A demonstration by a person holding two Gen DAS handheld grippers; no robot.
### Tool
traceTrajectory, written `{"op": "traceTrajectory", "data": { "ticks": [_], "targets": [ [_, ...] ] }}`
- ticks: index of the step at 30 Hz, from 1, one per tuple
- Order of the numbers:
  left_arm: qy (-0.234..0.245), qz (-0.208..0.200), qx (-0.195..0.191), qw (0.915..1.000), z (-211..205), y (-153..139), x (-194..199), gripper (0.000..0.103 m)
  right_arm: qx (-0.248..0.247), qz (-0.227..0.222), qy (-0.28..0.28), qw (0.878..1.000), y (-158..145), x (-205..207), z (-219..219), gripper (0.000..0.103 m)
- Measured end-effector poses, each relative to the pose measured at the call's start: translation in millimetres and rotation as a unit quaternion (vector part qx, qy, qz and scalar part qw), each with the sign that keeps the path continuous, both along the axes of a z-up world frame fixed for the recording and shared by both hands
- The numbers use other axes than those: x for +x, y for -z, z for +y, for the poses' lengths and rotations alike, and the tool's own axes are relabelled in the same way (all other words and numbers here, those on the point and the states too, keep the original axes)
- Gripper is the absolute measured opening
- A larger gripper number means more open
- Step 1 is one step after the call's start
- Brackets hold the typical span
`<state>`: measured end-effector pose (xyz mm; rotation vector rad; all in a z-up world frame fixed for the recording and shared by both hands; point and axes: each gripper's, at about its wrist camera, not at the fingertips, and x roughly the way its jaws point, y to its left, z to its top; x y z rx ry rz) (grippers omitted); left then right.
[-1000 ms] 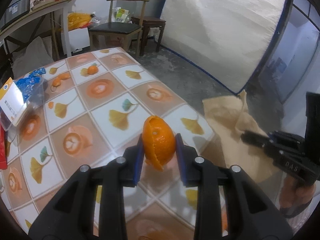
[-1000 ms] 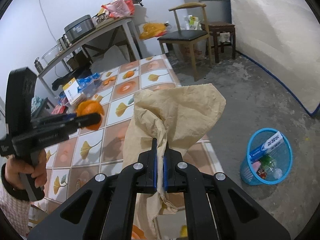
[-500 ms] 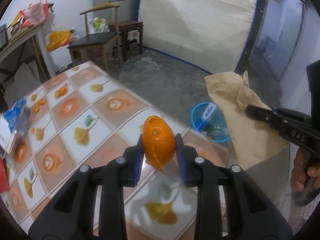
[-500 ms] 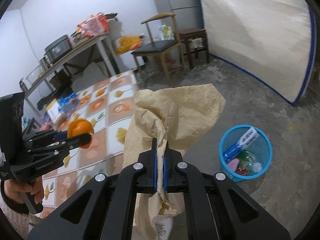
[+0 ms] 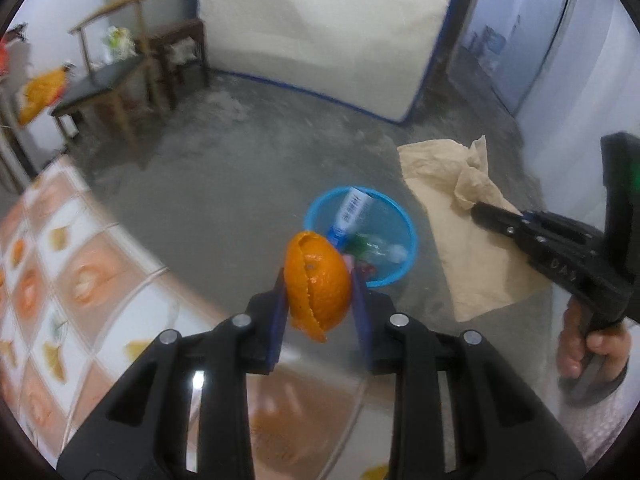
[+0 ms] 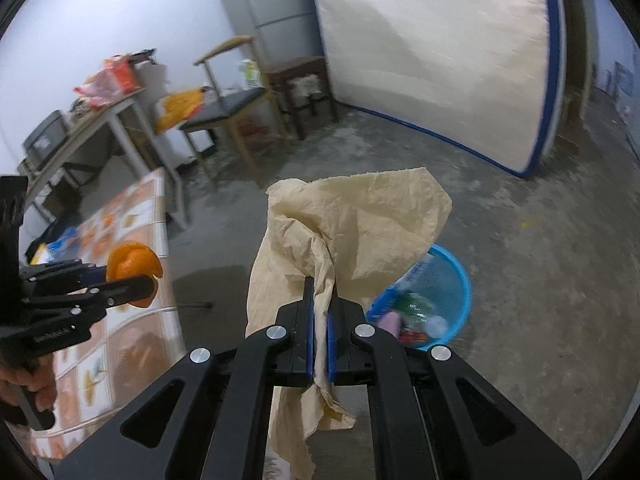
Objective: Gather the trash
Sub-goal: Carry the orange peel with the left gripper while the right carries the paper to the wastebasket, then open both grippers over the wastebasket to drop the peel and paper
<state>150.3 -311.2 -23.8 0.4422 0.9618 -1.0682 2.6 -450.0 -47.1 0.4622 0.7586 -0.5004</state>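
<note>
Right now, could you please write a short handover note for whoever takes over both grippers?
Left gripper: shut on the orange peel, held off the table's edge, short of the blue bin.
Right gripper: shut on the crumpled brown paper, held in the air beside the bin.
Done: both pieces picked up; the bin already holds some trash.
Left: bring each over the bin and release.

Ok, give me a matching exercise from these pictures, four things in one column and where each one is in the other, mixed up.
Things:
1. orange peel
2. brown paper
3. blue basket
4. chair

Places:
A. on the floor, with trash inside
B. clamped in the left gripper
C. by the far wall, next to a small stool
D. clamped in the right gripper

Pairs: 1-B, 2-D, 3-A, 4-C
</note>
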Motion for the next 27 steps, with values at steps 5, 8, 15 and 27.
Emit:
{"op": "traceTrajectory", "data": {
  "ticks": [5, 8, 15, 27],
  "targets": [
    [0.013, 0.066, 0.05, 0.9964, -69.6, 38.7, 18.6, 0.029, 0.031, 0.04, 0.031, 0.998, 46.9, 12.8, -51.6, 0.005],
    [0.009, 0.104, 0.085, 0.9909, -111.6, 72.7, 31.8, 0.029, 0.051, 0.066, 0.043, 0.996, 81.4, 25.7, -78.6, 0.005],
    [0.011, 0.148, 0.143, 0.9785, -185.4, 140.8, 48.8, 0.032, 0.101, 0.099, 0.069, 0.987, 157.2, 54.4, -134.2, 0.005],
    [-0.057, 0.189, 0.12, 0.973, -205.6, 161.0, 79.6, 0.083, 0.123, 0.104, 0.089, 0.983, 230.7, 69.3, -166.7, 0.061]
  ]
}}
